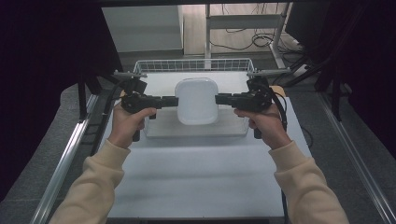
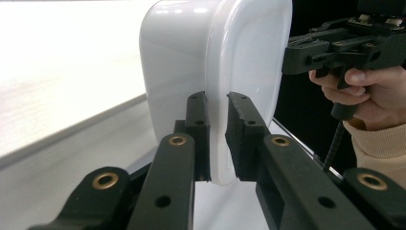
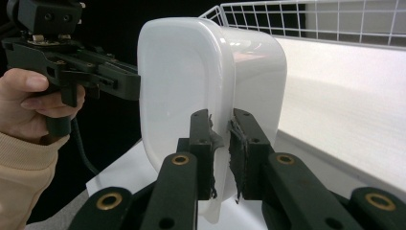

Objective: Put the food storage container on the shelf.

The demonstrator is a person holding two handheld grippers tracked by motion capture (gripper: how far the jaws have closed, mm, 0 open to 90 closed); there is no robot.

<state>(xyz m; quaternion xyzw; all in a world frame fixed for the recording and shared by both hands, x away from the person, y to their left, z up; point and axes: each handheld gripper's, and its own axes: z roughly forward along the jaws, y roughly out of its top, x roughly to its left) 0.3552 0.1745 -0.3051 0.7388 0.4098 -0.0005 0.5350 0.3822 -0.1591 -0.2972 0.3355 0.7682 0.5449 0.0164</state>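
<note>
A person seated at the table (image 1: pixel 196 172) holds a white plastic tub (image 1: pixel 197 100) aloft between two handheld grippers, each pinching the rim on opposite sides. The left gripper (image 1: pixel 173 101) has its jaws pressed onto the tub's left rim, the thin lip caught between the black pads (image 2: pixel 239 139); the right gripper (image 1: pixel 219 99) bites the opposite rim the same way, its worn pads (image 3: pixel 242 158) nearly meeting on the lip. The tub hangs directly between the two sets of fingers, its long axis running away from the person and its flat, rimmed face upward, so neither hand is nearer than the other and any move appears to depend on both travelling together. Beneath it lies a clear shallow tray (image 1: pixel 196 129), and beyond that a white wire basket (image 1: pixel 194 65) stands at the table's far edge, apparently the nearest obstacle should the tub be carried forward. Dark curtains (image 1: pixel 46 70) flank the workspace.
</note>
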